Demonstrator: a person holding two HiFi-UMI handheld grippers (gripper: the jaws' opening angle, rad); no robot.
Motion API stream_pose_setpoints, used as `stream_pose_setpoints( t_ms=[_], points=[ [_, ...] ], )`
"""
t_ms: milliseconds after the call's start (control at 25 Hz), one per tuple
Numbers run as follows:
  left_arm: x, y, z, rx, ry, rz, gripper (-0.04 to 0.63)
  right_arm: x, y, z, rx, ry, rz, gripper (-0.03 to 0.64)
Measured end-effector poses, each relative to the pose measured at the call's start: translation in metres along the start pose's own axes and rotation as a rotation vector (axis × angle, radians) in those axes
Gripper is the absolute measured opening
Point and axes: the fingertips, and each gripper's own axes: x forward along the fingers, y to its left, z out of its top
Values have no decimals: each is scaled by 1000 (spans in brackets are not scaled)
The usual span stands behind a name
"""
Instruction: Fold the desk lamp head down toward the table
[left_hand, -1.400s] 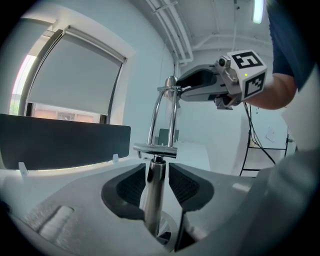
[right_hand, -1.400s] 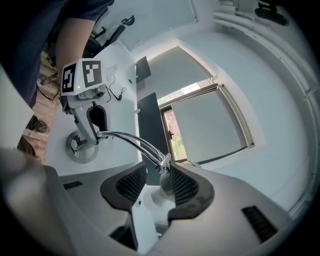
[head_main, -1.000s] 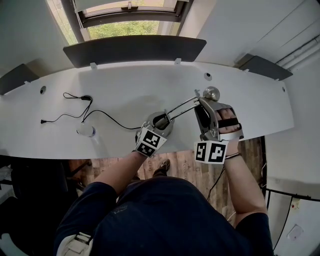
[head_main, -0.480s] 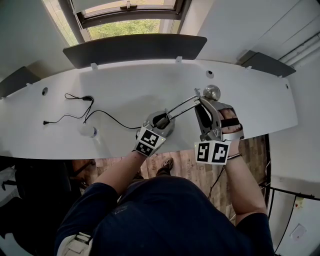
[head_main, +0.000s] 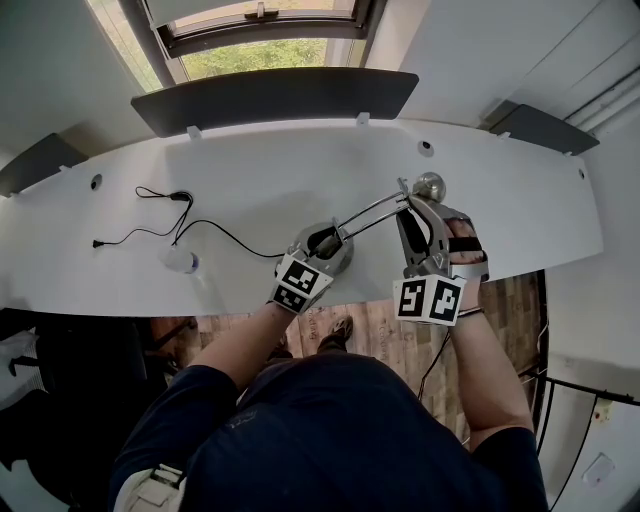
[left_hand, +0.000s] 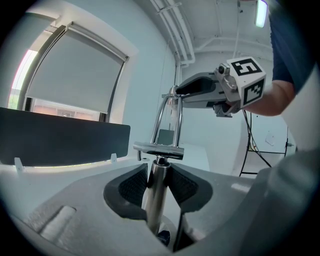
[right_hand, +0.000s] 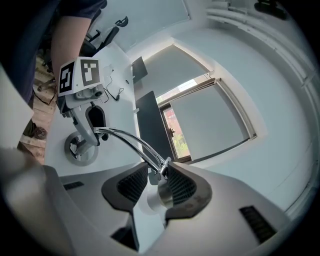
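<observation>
Grip tightening on head (right_hand: 162, 197) — fold looks ready to start.
Right gripper (right_hand: 157, 180) has just been closing its jaws and now pinches the head, raised above the table (head_main: 250, 170); left gripper (left_hand: 159, 182) clamps the post (left_hand: 156, 200).

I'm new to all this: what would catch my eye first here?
A chrome desk lamp stands near the front edge of the white table. The left gripper clamps its upright post, and the right gripper has just been closing its jaws on the round lamp head between them. A thin black cable lies loose on the table's left.
</observation>
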Motion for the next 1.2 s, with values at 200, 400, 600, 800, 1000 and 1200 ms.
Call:
stream_pose_setpoints(
  t_ms=[200, 400, 600, 800, 1000, 1200],
  points=[
    [-1, 1, 1, -5, 0, 8, 124, 9, 8, -18, 114, -6, 12, 126],
    [0, 0, 2, -8, 3, 16, 124, 15, 14, -33, 201, -34, 7, 124],
    [1, -1, 3, -11, 0, 25, 124, 23, 26, -49, 270, -38, 34, 118],
    [3, 1, 2, -17, -10, 44, 124, 36, 47, -66, 362, -42, 80, 109],
    [4, 0, 1, -19, -8, 56, 124, 49, 77, -80, 443, -49, 142, 97],
    [5, 2, 2, -22, -11, 73, 124, 58, 94, -85, 530, -65, 175, 95]
  ],
)
